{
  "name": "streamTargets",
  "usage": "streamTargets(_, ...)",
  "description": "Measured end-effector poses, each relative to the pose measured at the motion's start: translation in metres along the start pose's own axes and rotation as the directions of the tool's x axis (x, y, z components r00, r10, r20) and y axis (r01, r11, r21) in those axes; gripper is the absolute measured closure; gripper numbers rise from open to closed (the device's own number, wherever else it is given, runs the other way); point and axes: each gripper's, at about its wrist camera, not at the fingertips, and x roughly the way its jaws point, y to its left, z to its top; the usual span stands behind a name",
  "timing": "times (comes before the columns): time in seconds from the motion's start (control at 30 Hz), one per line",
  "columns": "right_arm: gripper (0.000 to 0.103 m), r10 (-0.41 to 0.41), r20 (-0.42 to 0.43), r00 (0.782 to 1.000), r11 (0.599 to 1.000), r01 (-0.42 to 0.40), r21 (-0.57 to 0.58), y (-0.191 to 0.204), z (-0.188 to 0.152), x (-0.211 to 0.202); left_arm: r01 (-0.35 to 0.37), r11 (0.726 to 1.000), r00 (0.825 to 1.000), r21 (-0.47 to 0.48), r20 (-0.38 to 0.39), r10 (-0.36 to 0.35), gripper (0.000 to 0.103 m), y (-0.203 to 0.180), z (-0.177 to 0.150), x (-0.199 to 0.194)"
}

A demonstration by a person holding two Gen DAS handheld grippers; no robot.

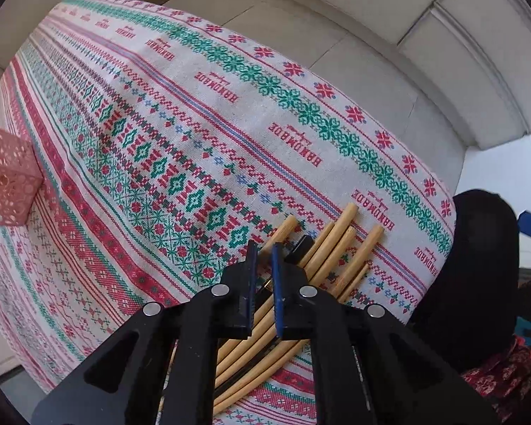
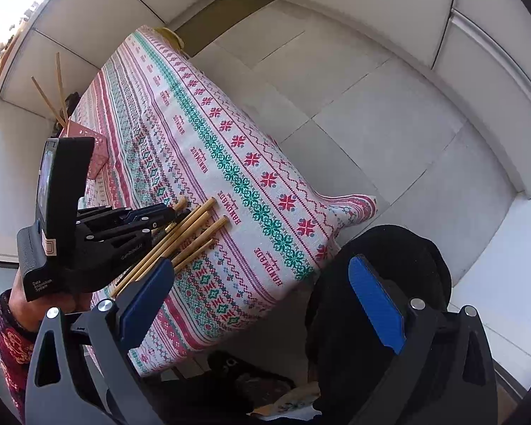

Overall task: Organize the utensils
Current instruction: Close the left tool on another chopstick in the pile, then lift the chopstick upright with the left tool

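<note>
Bamboo chopsticks lie bunched under my left gripper, jaws nearly shut, grip unclear; my right gripper gapes empty. They look light, stiff and prone to rolling, so pinch mid-shaft. Pink holder at nine o'clock, farther off

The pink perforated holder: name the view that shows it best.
The left wrist view: the pink perforated holder is close, its punched holes clear, though cut by the frame edge. The right wrist view shows it small, partly behind the left gripper's camera housing, with two chopsticks standing in it.
</note>
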Motion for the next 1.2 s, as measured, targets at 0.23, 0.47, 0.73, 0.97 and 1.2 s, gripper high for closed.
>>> streamTargets(0.23,0.007,0.004,-0.082,0.997,1.0,-0.003,0.018,0.005,-0.006,0.024,-0.034,0.983,0.998,-0.18,0.052,0.044,0.084,0.059,-0.03,0.01)
streamTargets(0.47,0.007,0.0,-0.063,0.998,1.0,0.002,0.03,0.004,-0.006,0.018,-0.102,0.988,0.994,-0.117,0.035,0.106,0.086,0.042,-0.023,0.021)
streamTargets(0.73,0.007,0.001,-0.057,0.998,0.998,0.003,0.067,0.002,-0.003,0.018,-0.153,0.975,0.982,-0.16,0.086,0.168,0.091,0.029,-0.015,0.011)
streamTargets(0.97,0.007,0.016,-0.12,0.993,0.992,-0.001,0.129,0.018,-0.007,0.049,-0.1,0.924,0.833,-0.368,0.477,0.28,0.095,0.05,-0.091,-0.105)
streamTargets(1.2,0.015,0.017,-0.113,0.993,0.977,0.008,0.214,0.026,-0.011,0.075,0.002,0.885,0.603,-0.465,0.707,0.37,0.097,0.048,-0.171,-0.213)
